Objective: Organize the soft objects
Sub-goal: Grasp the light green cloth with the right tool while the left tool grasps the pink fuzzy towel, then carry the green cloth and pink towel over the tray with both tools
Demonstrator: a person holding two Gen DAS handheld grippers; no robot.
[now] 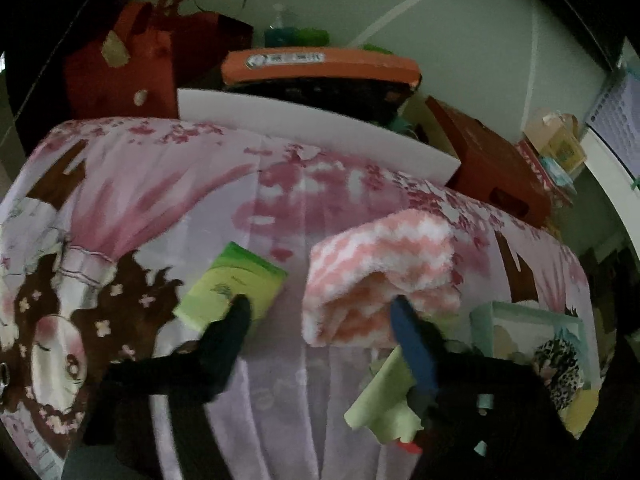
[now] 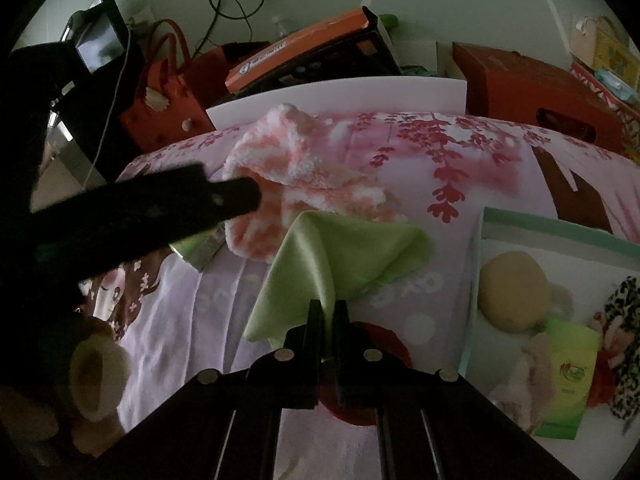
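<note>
A pink-and-white fluffy towel [image 1: 384, 276] [image 2: 304, 160] lies folded on the printed pink bed cover [image 1: 160, 200]. My left gripper [image 1: 320, 308] stands open over it. Its black finger [image 1: 240, 312] is over a green tissue pack [image 1: 232, 280], and its blue finger [image 1: 408, 332] is on the towel's near edge. In the right wrist view, the left gripper's dark finger [image 2: 236, 196] touches the towel's left side. My right gripper [image 2: 328, 306] is shut on a light green cloth [image 2: 340, 252] [image 1: 384, 396], which drapes forward toward the towel.
A pale green box [image 2: 540, 224] [image 1: 520, 312] at the right holds several soft toys and another green pack. A plush toy [image 2: 96, 368] lies at the near left. Behind the bed stand a white board [image 1: 312, 128], an orange-lidded case [image 1: 320, 66], a red bag [image 1: 120, 64] and a red-brown box [image 1: 492, 160].
</note>
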